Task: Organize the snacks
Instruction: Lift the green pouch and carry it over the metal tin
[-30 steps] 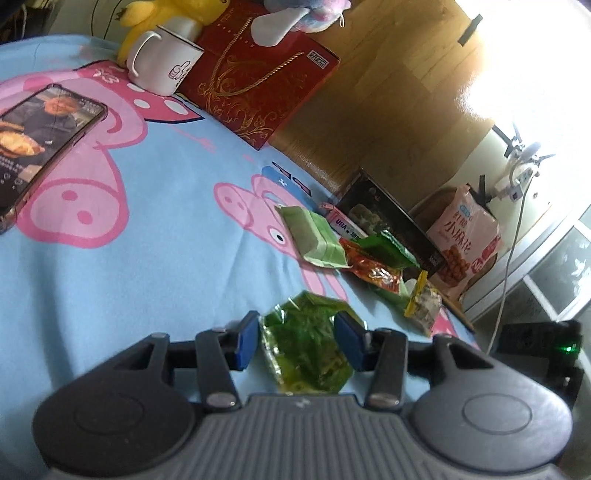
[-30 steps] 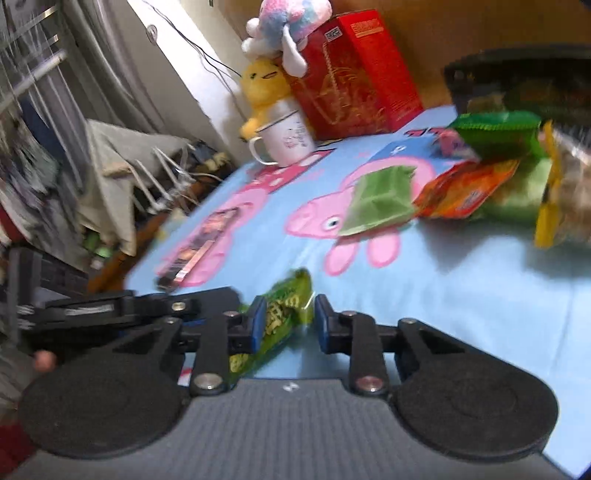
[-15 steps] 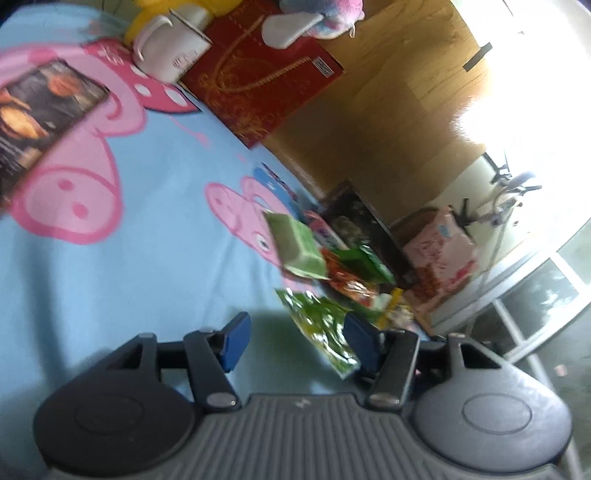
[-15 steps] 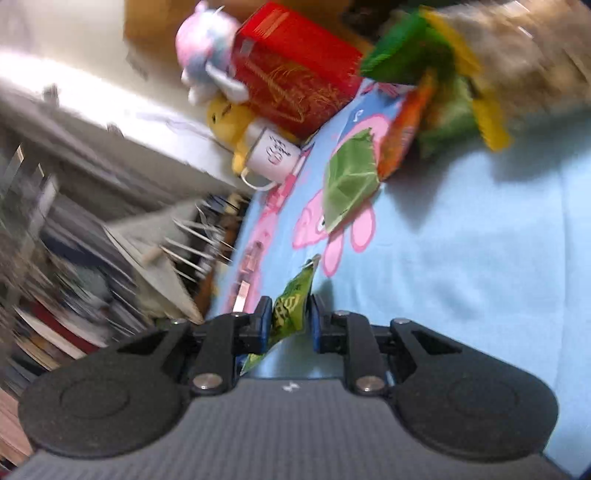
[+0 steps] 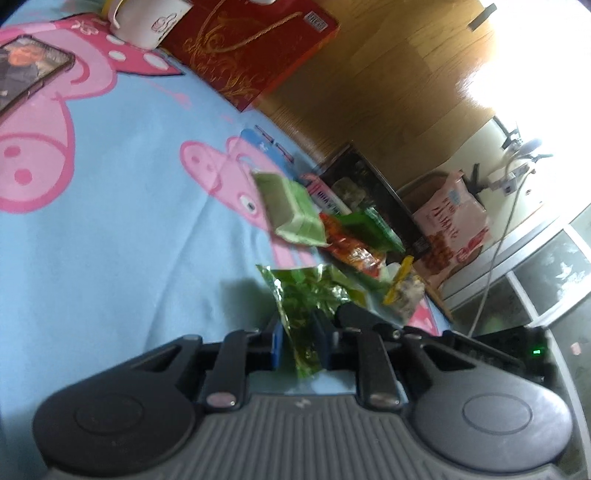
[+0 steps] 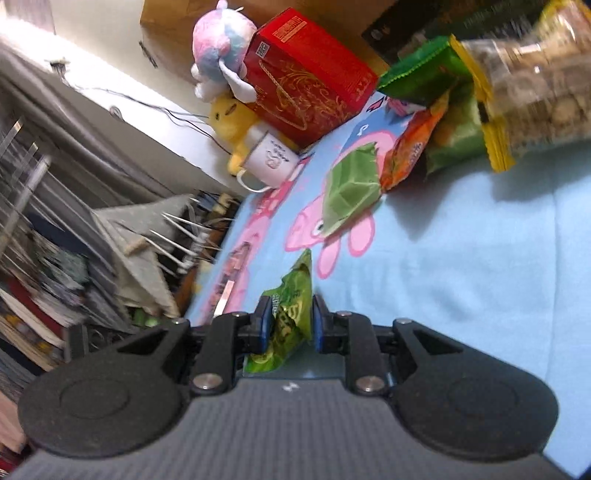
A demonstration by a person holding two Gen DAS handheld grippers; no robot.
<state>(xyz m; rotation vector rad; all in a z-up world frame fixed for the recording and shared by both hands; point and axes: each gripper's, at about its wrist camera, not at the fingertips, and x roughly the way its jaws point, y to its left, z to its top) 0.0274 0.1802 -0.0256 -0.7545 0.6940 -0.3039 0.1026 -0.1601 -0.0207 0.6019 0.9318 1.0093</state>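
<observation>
My left gripper (image 5: pixel 299 343) is shut on a crinkly, shiny green snack packet (image 5: pixel 306 295) that stands on edge just above the blue blanket (image 5: pixel 129 229). My right gripper (image 6: pixel 290 326) pinches a green snack bag (image 6: pixel 291 310) near its lower half; its jaws are opening slightly, with the bag still pressed between the pads. Beyond both lies a pile of snacks: a light green packet (image 5: pixel 291 206) (image 6: pixel 351 188), an orange packet (image 5: pixel 351 254) (image 6: pixel 410 151), a dark green packet (image 5: pixel 373 225) (image 6: pixel 424 77) and a clear yellow-edged bag (image 5: pixel 404 288) (image 6: pixel 535 85).
A red gift box (image 5: pixel 255 48) (image 6: pixel 306 77), a white mug (image 5: pixel 147 18) (image 6: pixel 269 162) and plush toys (image 6: pixel 221 48) stand at the blanket's far end. A phone (image 5: pixel 29 70) lies at the left. A black box (image 5: pixel 369 188) and a pink bag (image 5: pixel 450 225) sit past the snack pile.
The left jaws widened, then closed on the shiny green packet, which now stands on edge. The right gripper rolled and kept hold of its green bag.
</observation>
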